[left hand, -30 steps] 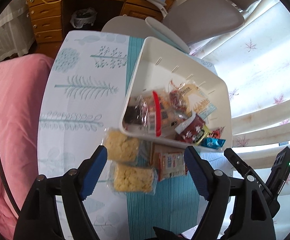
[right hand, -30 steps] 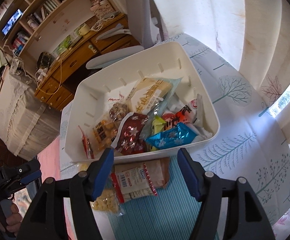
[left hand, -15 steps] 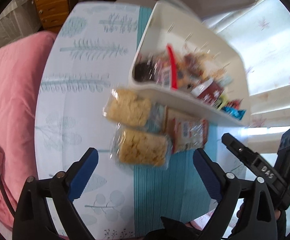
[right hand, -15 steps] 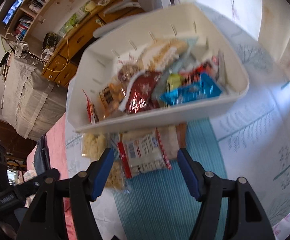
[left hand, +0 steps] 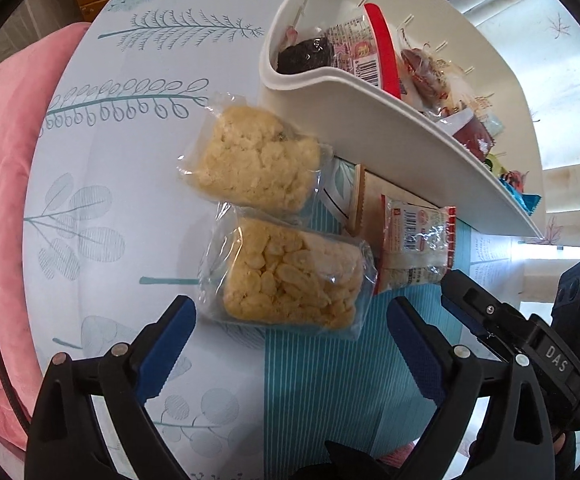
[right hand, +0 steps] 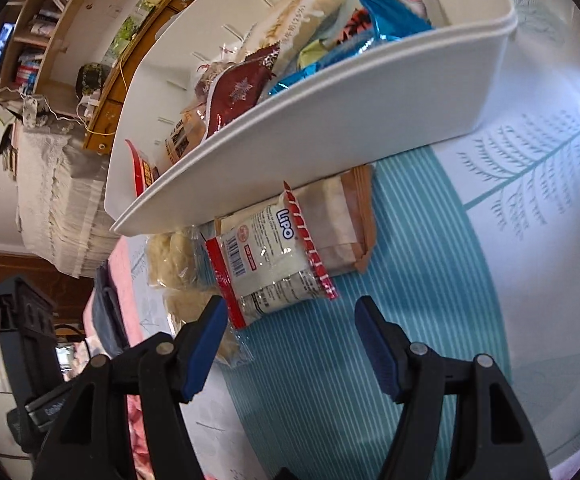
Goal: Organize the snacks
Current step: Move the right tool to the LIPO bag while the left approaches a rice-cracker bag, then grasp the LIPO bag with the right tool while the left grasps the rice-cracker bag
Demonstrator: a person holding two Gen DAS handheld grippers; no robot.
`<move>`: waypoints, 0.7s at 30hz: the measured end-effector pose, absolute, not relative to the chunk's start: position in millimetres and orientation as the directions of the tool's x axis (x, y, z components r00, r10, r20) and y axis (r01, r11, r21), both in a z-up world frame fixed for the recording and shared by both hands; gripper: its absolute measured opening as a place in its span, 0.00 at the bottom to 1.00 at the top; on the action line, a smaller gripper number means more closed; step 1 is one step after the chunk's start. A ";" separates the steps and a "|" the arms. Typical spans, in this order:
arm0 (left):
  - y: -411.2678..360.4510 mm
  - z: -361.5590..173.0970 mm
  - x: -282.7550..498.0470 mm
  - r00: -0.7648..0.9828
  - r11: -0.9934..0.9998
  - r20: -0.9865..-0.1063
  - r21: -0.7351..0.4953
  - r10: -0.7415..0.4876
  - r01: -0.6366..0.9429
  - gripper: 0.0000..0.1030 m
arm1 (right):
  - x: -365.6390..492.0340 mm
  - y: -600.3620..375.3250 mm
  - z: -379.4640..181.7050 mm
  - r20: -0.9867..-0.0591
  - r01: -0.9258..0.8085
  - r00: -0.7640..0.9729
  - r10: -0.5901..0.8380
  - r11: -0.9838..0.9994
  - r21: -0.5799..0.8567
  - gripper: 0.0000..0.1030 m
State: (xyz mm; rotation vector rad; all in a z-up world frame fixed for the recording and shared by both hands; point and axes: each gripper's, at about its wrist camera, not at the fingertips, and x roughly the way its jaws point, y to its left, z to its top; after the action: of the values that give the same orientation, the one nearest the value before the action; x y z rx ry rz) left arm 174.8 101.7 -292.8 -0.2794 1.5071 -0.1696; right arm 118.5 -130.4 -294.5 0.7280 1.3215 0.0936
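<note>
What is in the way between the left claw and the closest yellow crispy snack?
Nothing visible. The left gripper is open, with the near puffed-rice pack lying just beyond its fingertips on the tablecloth, uncovered and apart from the white basket.

**Table and what lay on it**

A table (left hand: 102, 168) carried everything, covered by a pale cloth printed with leaves and a teal striped band. A white bin (left hand: 410, 148) full of snacks stood on it. Just beside the bin's near wall lay two clear packs of yellow puffed cakes (left hand: 258, 164) (left hand: 290, 280), touching. A brown packet (right hand: 346, 220) reached under the bin's rim, with a red-edged biscuit pack (right hand: 270, 256) partly on it.
</note>
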 end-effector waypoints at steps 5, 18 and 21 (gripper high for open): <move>88.7 -300.5 178.6 0.048 0.965 -0.965 -0.259 -0.256 -0.050 0.96 | 126.2 -133.4 -304.5 -0.813 0.341 0.282 0.509 0.739 0.581 0.59; 75.7 -322.8 184.6 0.004 0.979 -0.981 -0.192 -0.192 -0.073 0.96 | 132.9 -142.1 -316.8 -0.776 0.364 0.272 0.569 0.685 0.631 0.18; 72.8 -326.6 186.8 -0.005 0.979 -0.982 -0.187 -0.188 -0.078 0.96 | 133.7 -141.6 -311.5 -0.774 0.348 0.280 0.568 0.691 0.633 0.15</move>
State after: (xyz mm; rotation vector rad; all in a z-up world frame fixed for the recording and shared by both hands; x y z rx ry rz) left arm 186.8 72.8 -326.6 -0.2092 1.5770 -0.0872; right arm 133.7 -141.6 -311.5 0.8573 1.3244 0.1740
